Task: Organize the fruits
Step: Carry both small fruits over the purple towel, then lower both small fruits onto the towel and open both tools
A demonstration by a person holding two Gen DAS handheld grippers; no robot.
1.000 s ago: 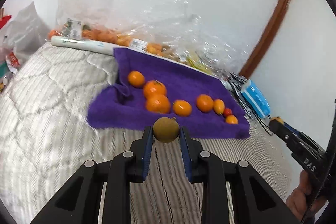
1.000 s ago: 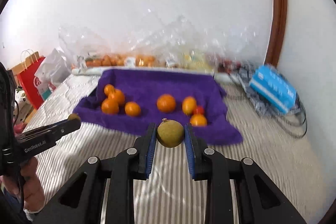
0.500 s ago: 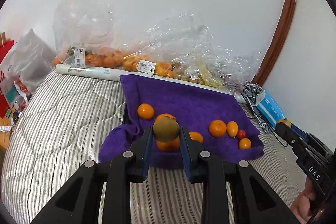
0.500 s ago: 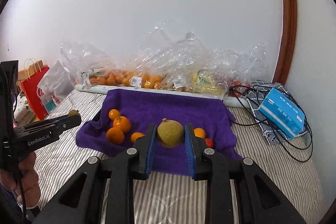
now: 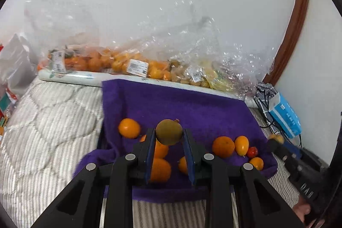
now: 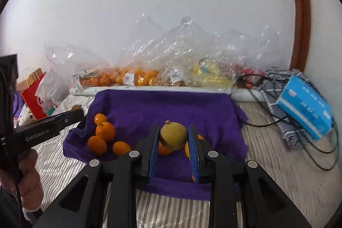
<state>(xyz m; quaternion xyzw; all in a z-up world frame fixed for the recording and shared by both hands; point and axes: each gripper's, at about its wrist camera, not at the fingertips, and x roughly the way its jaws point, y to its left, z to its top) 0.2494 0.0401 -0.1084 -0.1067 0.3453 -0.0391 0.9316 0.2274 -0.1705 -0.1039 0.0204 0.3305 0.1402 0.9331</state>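
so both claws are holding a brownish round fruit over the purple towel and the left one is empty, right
Not quite: the left claw is not empty. The left wrist view shows it shut on a brownish round fruit, just as the right claw holds its own brownish fruit in the right wrist view. Both are over the purple towel, where the oranges lie.

The right tool (image 6: pixel 173 136) pinches a yellow-brown fruit (image 6: pixel 173 135), perhaps a passion fruit, above the purple towel (image 6: pixel 166 106). Oranges (image 6: pixel 104 131) lie at nine o'clock, the blue box (image 6: pixel 304 113) at three.
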